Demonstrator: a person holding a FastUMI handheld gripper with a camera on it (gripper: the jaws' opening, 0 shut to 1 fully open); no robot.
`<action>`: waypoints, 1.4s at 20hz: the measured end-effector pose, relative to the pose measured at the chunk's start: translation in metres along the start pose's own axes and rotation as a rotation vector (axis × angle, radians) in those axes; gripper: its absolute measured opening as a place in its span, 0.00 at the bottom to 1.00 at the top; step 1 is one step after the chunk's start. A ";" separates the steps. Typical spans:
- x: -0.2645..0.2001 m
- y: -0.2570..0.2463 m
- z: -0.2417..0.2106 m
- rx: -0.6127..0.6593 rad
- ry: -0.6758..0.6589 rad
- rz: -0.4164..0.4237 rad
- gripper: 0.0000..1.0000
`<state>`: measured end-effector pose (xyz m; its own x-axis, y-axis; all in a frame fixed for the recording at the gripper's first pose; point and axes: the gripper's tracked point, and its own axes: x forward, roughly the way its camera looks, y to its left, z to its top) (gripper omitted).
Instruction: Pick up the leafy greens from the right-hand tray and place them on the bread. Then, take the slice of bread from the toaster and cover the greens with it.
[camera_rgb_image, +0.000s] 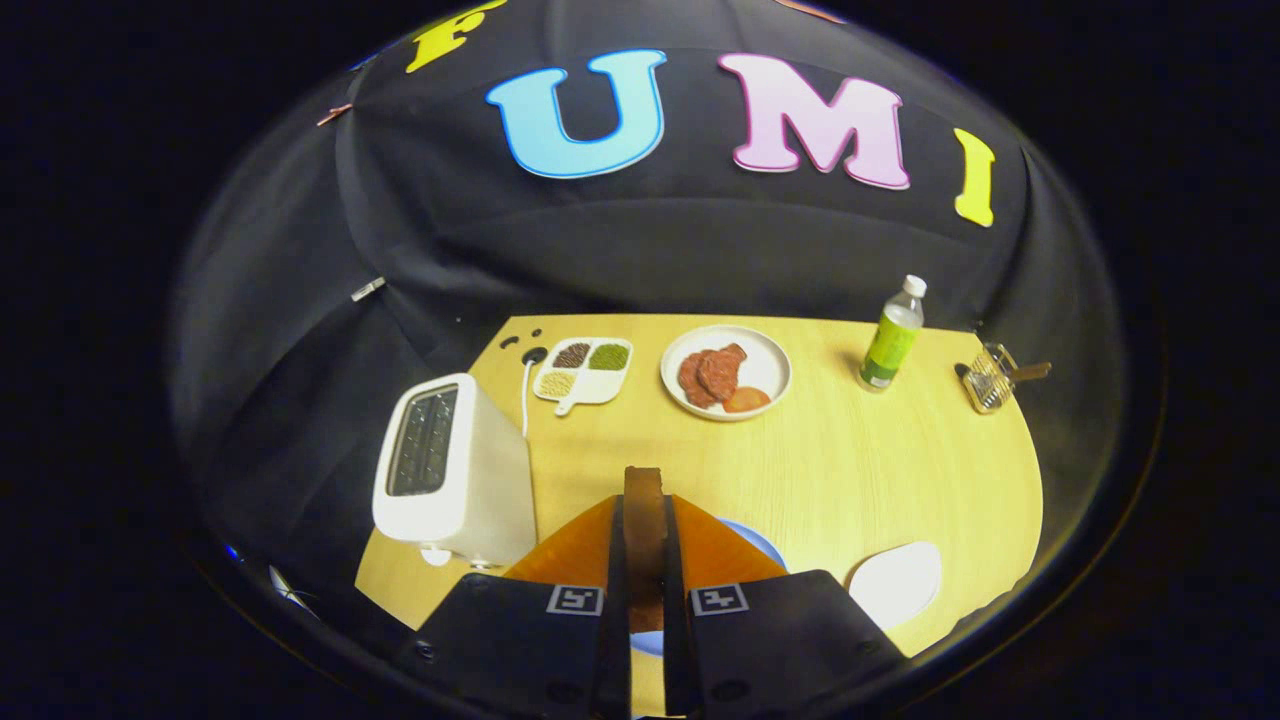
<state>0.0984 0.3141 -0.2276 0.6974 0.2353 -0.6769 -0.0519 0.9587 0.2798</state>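
Gripper (645, 560) clamped on an upright slice of bread (644, 520), both fingers pressing its faces, above a blue plate (752, 540). Just left, a white toaster (450, 470); right, an empty white tray (895, 582). Beyond, on the wooden table (850, 470): divided dish of seeds (583, 372), plate of meat slices (726, 372), green-labelled bottle (892, 335), small wire basket (988, 378).

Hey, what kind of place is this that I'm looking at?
Probably a staged kitchen table in a recording booth: a toaster, a plate of meat and a bottle stand on a wooden table against black cloth. The tool is shut on a bread slice.
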 end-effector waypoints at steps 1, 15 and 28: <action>0.003 -0.003 -0.008 0.021 0.004 -0.009 0.17; 0.056 -0.032 -0.077 0.229 0.028 -0.049 0.17; 0.060 -0.103 -0.105 0.095 0.101 -0.113 0.68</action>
<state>0.0702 0.2464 -0.3684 0.6194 0.1461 -0.7713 0.0938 0.9617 0.2575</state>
